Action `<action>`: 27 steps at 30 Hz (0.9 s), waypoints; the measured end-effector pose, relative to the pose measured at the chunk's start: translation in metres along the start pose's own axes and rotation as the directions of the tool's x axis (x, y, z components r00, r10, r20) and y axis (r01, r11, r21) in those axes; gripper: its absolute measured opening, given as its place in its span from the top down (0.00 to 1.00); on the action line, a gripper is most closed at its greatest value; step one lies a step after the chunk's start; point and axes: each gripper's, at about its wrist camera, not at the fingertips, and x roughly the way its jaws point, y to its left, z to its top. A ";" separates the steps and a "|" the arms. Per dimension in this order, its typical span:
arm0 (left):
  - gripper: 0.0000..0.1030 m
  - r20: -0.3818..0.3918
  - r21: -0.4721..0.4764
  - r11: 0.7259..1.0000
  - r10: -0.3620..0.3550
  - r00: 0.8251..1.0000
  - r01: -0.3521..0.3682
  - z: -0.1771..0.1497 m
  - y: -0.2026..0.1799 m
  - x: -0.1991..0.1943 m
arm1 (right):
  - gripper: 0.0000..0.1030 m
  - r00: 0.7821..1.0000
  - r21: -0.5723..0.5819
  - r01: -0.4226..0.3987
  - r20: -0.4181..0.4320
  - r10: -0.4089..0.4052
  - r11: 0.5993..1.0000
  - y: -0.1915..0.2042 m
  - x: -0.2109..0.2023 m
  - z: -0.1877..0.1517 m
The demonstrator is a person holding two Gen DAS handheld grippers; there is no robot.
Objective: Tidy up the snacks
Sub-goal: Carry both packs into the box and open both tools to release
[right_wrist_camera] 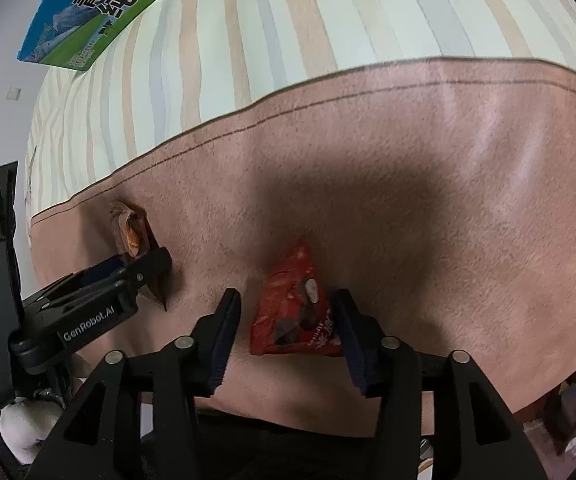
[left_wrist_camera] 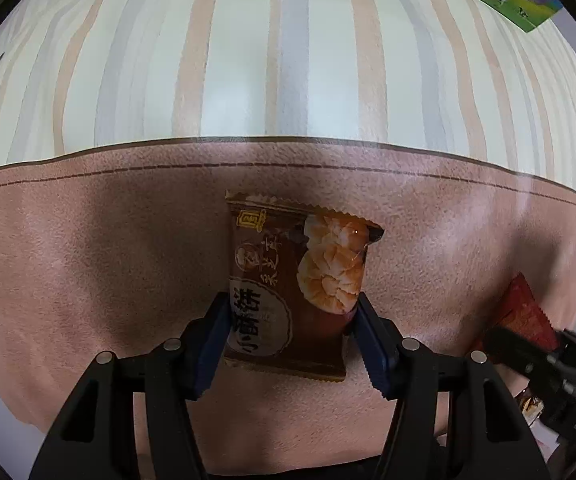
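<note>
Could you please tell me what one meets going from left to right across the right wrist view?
Left gripper → brown snack packet → red snack packet, standing between the right gripper's fingers.

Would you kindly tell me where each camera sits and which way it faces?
Left wrist: on the left gripper, facing down at a brown snack packet between its fingers.
Right wrist: on the right gripper, angled down at a red snack packet.
Shared: both packets, pinkish-brown cloth, striped sheet, each other's gripper.
</note>
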 end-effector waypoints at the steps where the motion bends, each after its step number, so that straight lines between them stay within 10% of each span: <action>1: 0.44 -0.001 -0.002 1.000 -0.003 1.000 0.003 0.001 0.000 0.001 | 0.48 1.000 -0.001 0.002 -0.001 -0.002 1.000 0.000 0.000 -0.001; 10: 0.46 0.028 0.001 1.000 -0.001 1.000 0.001 -0.007 0.028 -0.047 | 0.61 0.997 -0.004 0.072 0.040 -0.071 0.997 0.006 0.013 -0.005; 27: 0.47 0.159 0.037 0.981 -0.194 0.968 0.190 0.032 0.019 -0.162 | 0.64 0.977 -0.043 -0.104 0.183 0.111 0.994 0.026 -0.074 0.022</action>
